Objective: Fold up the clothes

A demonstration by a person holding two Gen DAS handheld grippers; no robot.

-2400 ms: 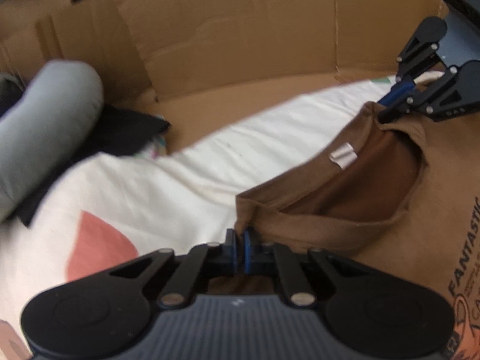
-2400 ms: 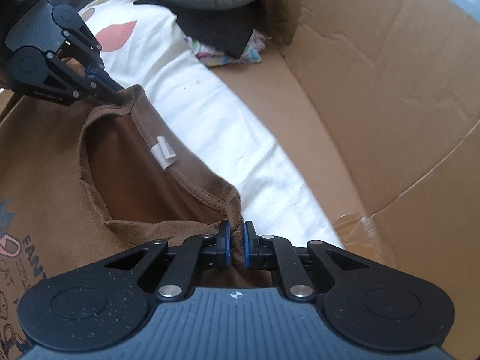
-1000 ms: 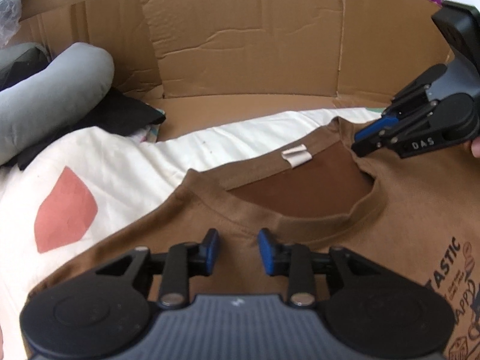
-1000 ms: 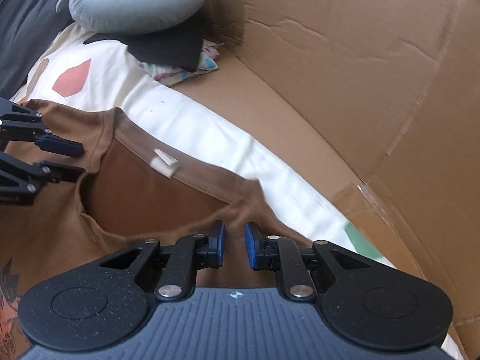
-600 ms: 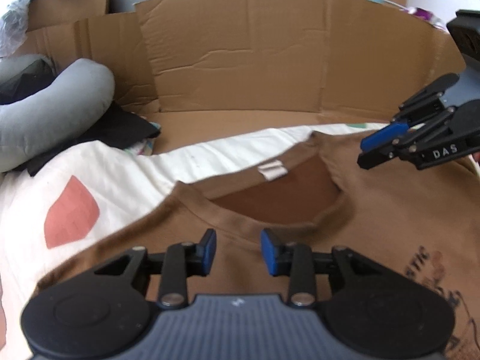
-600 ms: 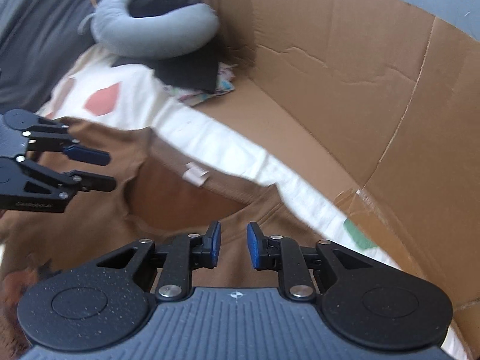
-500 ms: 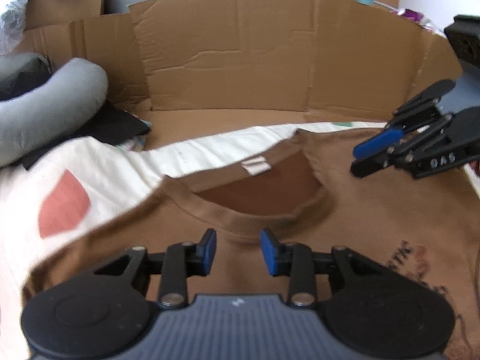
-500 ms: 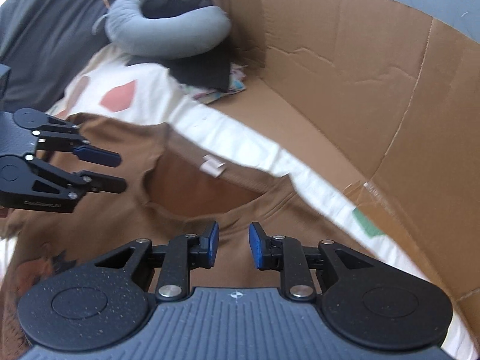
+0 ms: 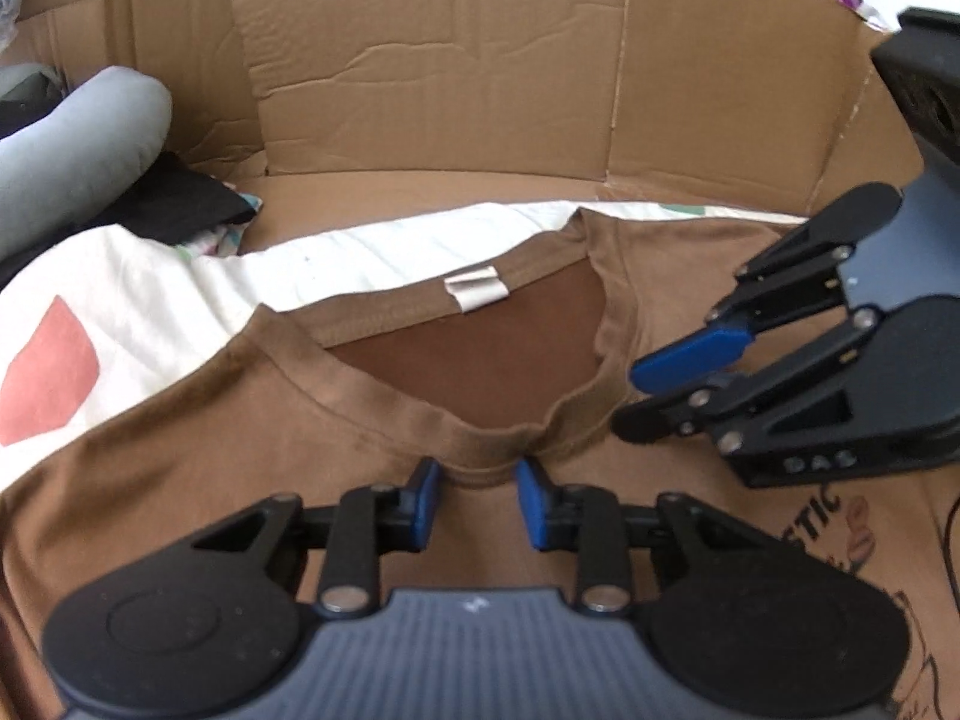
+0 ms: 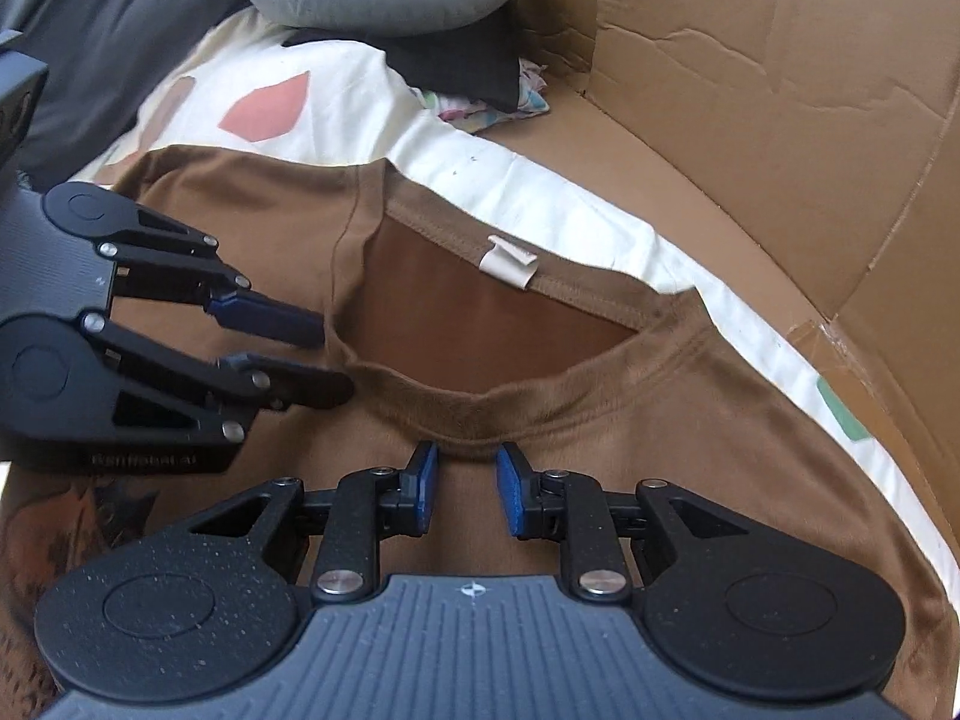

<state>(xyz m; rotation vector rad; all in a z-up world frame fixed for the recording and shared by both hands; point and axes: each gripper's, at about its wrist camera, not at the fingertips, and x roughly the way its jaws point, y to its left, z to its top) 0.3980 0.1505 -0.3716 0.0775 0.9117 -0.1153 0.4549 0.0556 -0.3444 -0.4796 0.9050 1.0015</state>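
Note:
A brown T-shirt (image 9: 180,450) lies spread flat on a cream sheet, print side up, its neck opening facing the cardboard wall. A white label (image 9: 477,294) sits inside the back of the collar. My left gripper (image 9: 477,480) hovers at the front collar edge (image 9: 390,402); its jaws are closing, with the collar edge just ahead of the tips and no pad pressing on cloth. My right gripper (image 10: 467,462) stands open over the same collar front (image 10: 480,414) of the shirt (image 10: 690,420). Each gripper shows in the other's view, right (image 9: 636,396) and left (image 10: 333,357), close together and empty.
A cardboard wall (image 9: 450,60) rings the far side and right. A grey curved pillow (image 9: 78,138) rests on black cloth (image 9: 174,210) at the left. The cream sheet (image 9: 150,276) carries a pink shape. Dark bedding (image 10: 90,30) lies beyond.
Both grippers let go of the shirt's shoulders, which they had pinched. The shirt dropped flat, and both grippers came together at the front of the collar.

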